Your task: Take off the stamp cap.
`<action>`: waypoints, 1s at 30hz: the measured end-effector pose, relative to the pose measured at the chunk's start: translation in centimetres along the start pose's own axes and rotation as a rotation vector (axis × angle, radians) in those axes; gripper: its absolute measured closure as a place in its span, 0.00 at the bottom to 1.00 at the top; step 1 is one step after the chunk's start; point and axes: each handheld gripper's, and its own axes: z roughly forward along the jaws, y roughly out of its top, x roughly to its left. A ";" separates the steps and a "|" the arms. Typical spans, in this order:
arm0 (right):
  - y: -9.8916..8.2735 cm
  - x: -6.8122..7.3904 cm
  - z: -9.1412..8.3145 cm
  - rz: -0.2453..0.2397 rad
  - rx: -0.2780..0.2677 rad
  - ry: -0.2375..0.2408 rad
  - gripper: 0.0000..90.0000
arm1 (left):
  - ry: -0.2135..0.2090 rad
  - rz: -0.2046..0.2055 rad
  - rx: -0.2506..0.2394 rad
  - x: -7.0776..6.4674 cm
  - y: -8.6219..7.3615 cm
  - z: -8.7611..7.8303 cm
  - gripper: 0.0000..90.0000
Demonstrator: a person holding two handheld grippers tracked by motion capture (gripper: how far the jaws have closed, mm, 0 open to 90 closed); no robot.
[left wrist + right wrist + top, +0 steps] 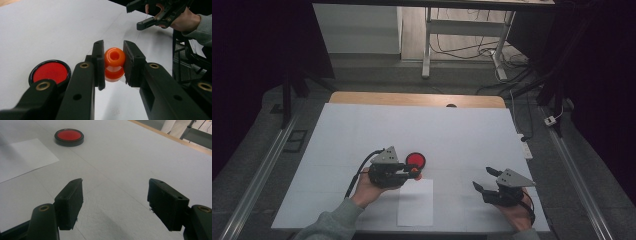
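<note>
Item 1: orange stamp [114, 63], upright, clamped between the left gripper [113, 62] jaws just beside the red ink pad [415, 160], above the paper sheet [415, 202]; right gripper [115, 202] open, idle, well apart.

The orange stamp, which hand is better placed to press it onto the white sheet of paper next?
Left, probably. The left gripper is already shut on the orange stamp, just above the white sheet. The right gripper is open, holding nothing, off to the side.
</note>
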 end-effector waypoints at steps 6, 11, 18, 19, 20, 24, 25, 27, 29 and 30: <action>0.0 0.0 0.0 0.001 0.006 -0.004 0.31 | 0.002 -0.001 0.006 0.2 -0.1 0.1 0.80; 0.2 0.1 0.0 0.000 0.001 0.005 0.31 | 0.004 0.000 0.006 0.2 -0.1 0.0 0.80; 0.6 0.5 0.4 0.006 -0.008 0.028 0.31 | 0.006 -0.001 0.009 0.3 -0.1 0.1 0.80; 0.7 0.6 0.4 0.005 -0.010 0.031 0.31 | 0.006 -0.002 0.009 0.3 -0.1 0.1 0.80; 0.8 0.6 0.5 0.008 -0.013 0.034 0.31 | 0.007 -0.002 0.010 0.3 -0.1 0.1 0.80; 1.2 0.9 0.8 0.017 -0.021 0.053 0.32 | 0.009 -0.001 0.015 0.3 -0.2 0.2 0.80; 1.3 1.0 0.9 0.019 -0.021 0.057 0.32 | 0.008 -0.001 0.015 0.4 -0.2 0.2 0.80; 1.5 1.2 1.0 0.020 -0.019 0.064 0.32 | 0.008 -0.003 0.016 0.4 -0.2 0.3 0.80; 1.6 1.4 1.2 0.023 -0.016 0.070 0.32 | 0.008 -0.003 0.017 0.4 -0.3 0.3 0.80; 1.7 1.5 1.3 0.027 -0.023 0.078 0.32 | 0.007 -0.004 0.016 0.4 -0.3 0.3 0.80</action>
